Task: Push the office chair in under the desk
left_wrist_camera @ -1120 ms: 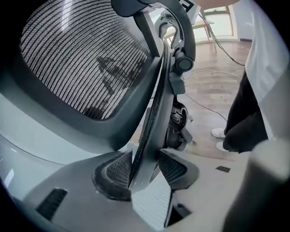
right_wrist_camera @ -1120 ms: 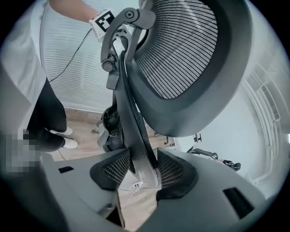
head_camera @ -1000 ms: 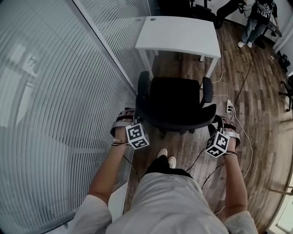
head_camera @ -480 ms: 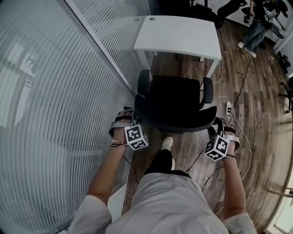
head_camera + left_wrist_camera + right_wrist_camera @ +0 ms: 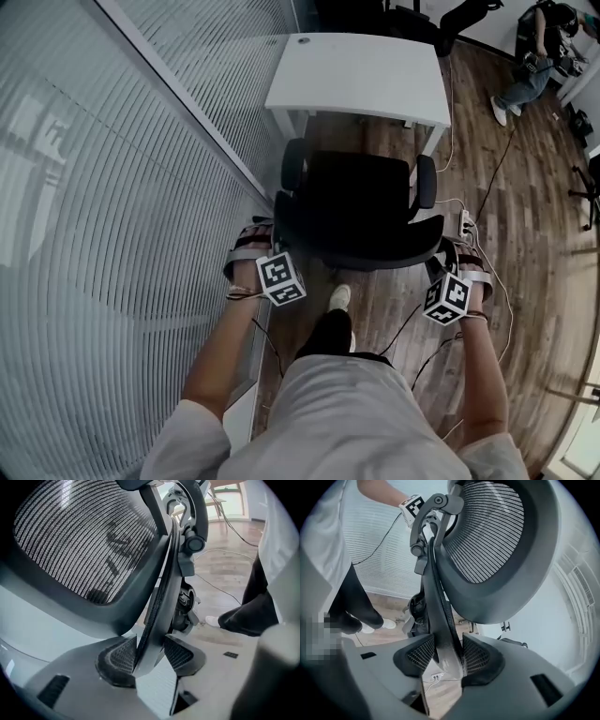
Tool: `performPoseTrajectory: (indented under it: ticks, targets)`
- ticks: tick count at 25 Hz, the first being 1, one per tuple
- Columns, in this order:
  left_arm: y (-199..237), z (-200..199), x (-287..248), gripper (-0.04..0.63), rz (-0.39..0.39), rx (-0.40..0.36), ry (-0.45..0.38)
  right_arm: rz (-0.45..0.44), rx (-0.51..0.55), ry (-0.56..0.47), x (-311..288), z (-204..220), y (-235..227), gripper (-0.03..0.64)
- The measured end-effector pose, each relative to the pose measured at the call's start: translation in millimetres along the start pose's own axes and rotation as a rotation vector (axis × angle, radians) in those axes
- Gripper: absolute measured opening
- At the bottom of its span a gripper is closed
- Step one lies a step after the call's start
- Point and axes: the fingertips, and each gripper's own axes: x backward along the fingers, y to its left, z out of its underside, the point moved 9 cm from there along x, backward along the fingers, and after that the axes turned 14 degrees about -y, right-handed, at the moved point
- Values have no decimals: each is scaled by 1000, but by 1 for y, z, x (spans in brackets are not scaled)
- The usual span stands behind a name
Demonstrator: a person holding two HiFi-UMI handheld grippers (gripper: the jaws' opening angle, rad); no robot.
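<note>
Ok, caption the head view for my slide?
Left tool and right tool grip the office chair by its backrest, facing the white desk.

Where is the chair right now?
Head view, centre: the chair stands just short of the desk, seat not yet under it, glass wall on its left. The left claw and right claw clamp its backrest.

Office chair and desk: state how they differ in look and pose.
The office chair is black, the desk white. The chair has a mesh back and armrests; the desk is a flat top on thin legs. The left claw and right claw clamp the chair's back edges; neither touches the desk. Both stand on the wood floor, the chair not yet under the desk.
</note>
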Motion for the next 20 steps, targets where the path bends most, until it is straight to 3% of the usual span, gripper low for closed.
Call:
performPoseTrajectory:
  ticks: [12,20]
  targets:
    - [23,-5,-39,198,2,-7,-1,-8,-14,-3,-34,20,-26,201]
    - [71,2,-65,198,7,-20,-30,-20,-38,20,-63,12,-68,201]
